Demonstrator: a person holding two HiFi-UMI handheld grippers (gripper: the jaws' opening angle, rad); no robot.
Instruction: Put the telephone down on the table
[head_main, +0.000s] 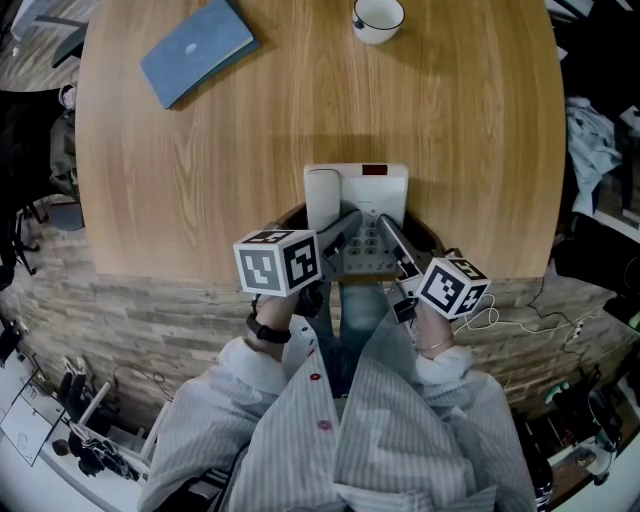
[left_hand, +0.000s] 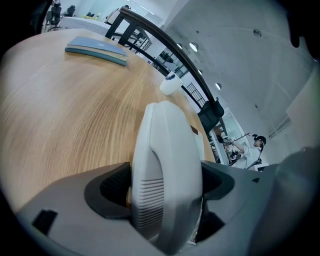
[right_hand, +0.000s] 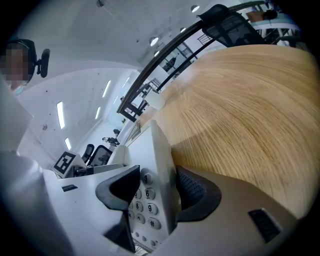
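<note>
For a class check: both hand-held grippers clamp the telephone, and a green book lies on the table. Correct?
No: the head view shows a blue book on the table. The left hand-held gripper and right hand-held gripper do clamp the telephone.

Left tool (left_hand: 166, 187), right tool (right_hand: 156, 192) — both clamped on the telephone (head_main: 385, 185)

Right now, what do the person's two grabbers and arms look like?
Both the left gripper and right gripper are grey, with black ribbed pads inside the jaws. Each carries a white cube printed with black square markers. The sleeves are pale grey with thin stripes, and a black wristwatch sits on the left wrist.
</note>
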